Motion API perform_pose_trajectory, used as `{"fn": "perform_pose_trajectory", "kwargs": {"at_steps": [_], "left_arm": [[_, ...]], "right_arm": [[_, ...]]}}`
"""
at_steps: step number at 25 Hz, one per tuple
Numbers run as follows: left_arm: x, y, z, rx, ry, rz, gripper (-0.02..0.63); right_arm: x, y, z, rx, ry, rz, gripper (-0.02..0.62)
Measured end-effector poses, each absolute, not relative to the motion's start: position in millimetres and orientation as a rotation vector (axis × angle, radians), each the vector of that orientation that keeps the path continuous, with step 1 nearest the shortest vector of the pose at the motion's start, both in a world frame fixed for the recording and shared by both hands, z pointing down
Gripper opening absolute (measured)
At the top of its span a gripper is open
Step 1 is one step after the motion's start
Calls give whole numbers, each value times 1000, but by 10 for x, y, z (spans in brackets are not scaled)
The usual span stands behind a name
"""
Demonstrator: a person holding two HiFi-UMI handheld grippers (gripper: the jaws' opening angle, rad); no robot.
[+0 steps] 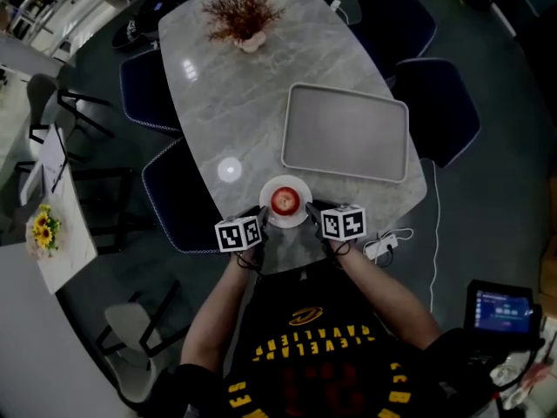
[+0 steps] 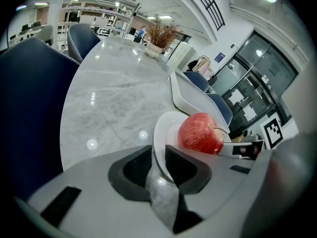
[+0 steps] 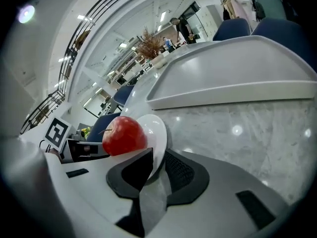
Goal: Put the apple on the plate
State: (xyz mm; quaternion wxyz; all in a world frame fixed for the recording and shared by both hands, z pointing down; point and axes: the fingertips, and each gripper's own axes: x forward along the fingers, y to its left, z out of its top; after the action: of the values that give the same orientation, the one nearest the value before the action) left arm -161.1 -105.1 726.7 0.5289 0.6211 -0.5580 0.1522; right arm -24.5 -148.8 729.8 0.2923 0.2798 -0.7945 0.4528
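A red apple (image 1: pixel 285 200) sits on a small white plate (image 1: pixel 297 217) at the near edge of the marble table (image 1: pixel 226 103). My left gripper (image 1: pixel 262 223) holds the plate's left rim, and my right gripper (image 1: pixel 312 218) holds its right rim. In the left gripper view the plate (image 2: pixel 163 133) rim is pinched between the jaws of the left gripper (image 2: pixel 158 163), with the apple (image 2: pixel 200 133) just beyond. The right gripper view shows the same from the other side: right gripper (image 3: pixel 157 163) shut on the plate (image 3: pixel 154 129) rim, the apple (image 3: pixel 124 135) resting to its left.
A large grey tray (image 1: pixel 345 133) lies just behind the plate. A dried plant in a pot (image 1: pixel 242 16) stands at the table's far end. Dark blue chairs (image 1: pixel 435 103) ring the table. A white plug strip (image 1: pixel 381 246) lies by the right front edge.
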Motion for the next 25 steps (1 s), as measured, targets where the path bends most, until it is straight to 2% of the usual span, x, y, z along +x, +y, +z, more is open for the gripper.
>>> {"fn": "perform_pose_trajectory", "kwargs": {"at_steps": [14,25], "left_arm": [[-1554,-1048,7176,1423,-1267,207,51],[-1237,-1283,6575,1514,-1163,32,37]], "right_arm": [[-157,-1537,7142,752,-2120,1521,37],[237,-1653,6614,857,-2190,1759,32]]}}
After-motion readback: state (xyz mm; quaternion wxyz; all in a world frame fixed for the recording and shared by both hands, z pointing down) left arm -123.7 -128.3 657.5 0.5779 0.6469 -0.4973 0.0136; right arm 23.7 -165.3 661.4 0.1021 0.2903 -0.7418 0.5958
